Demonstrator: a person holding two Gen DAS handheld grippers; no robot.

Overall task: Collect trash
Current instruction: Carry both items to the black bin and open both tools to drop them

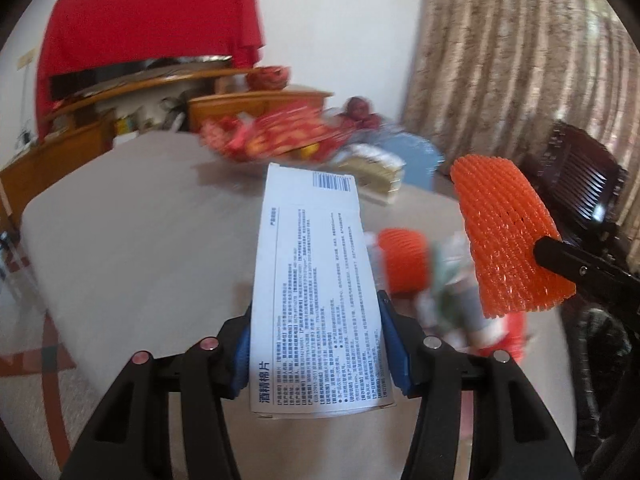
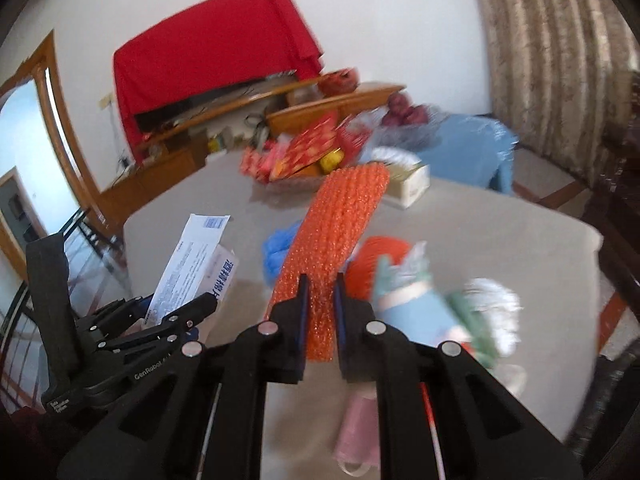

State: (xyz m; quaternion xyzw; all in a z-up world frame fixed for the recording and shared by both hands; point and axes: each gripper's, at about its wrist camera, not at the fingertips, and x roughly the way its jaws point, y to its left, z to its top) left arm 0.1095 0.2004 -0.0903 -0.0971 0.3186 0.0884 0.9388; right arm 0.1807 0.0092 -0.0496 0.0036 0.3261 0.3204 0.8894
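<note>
My left gripper (image 1: 316, 312) is shut on a white printed box (image 1: 316, 276) and holds it above the grey table (image 1: 140, 220). The box also shows in the right wrist view (image 2: 188, 268). My right gripper (image 2: 320, 292) is shut on an orange foam net sleeve (image 2: 336, 236), which also shows in the left wrist view (image 1: 508, 236). A second orange net (image 2: 376, 268), blue plastic (image 2: 280, 252), blurred wrappers (image 2: 432, 308) and a pink piece (image 2: 356, 428) lie on the table below.
Red snack packets in a bowl (image 2: 304, 152), a white tissue box (image 2: 408, 184) and a blue bag (image 2: 468, 148) sit at the table's far side. A dark wooden chair (image 1: 576, 184) stands at right. A wooden cabinet with red cloth (image 1: 152, 40) is behind.
</note>
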